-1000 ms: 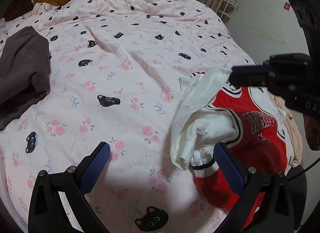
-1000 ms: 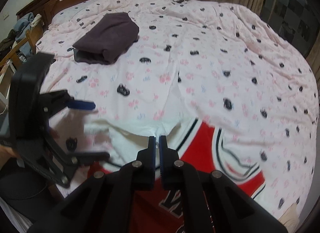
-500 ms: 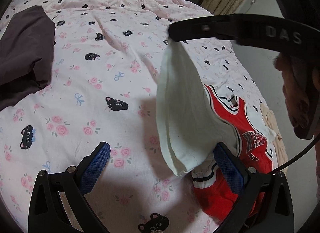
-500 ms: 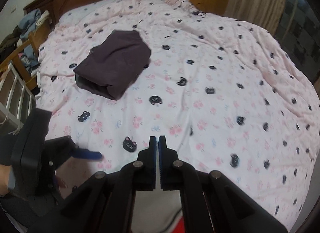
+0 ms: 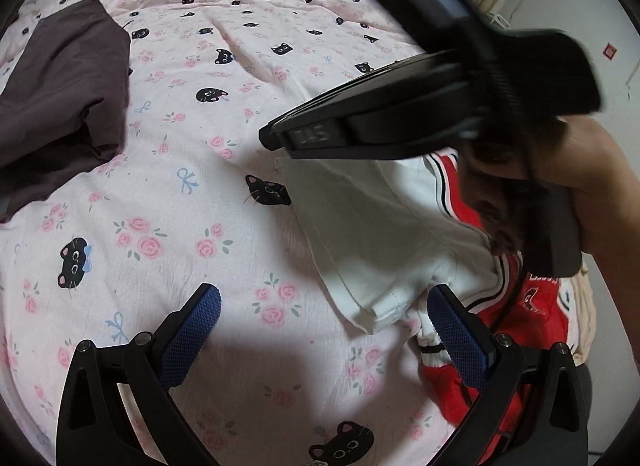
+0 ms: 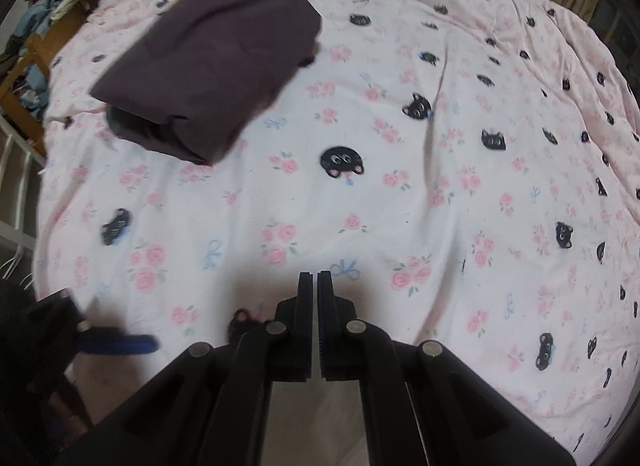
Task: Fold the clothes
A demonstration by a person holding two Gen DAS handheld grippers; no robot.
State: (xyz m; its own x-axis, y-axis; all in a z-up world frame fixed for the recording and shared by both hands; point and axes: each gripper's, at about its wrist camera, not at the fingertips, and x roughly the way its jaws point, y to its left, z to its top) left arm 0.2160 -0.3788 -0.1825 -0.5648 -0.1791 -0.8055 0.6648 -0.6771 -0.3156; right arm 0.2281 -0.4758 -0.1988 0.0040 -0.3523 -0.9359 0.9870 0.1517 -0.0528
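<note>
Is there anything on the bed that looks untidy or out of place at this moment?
Only the red and white jersey: it lies bunched at the edge of the bed, its white part pulled up by the right gripper. The dark garment lies neatly folded. Nothing looks spilled or damaged.

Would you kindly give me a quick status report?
Right gripper shut on white garment. Left gripper open, empty. Folded dark garment lies apart, nothing blocking.
</note>
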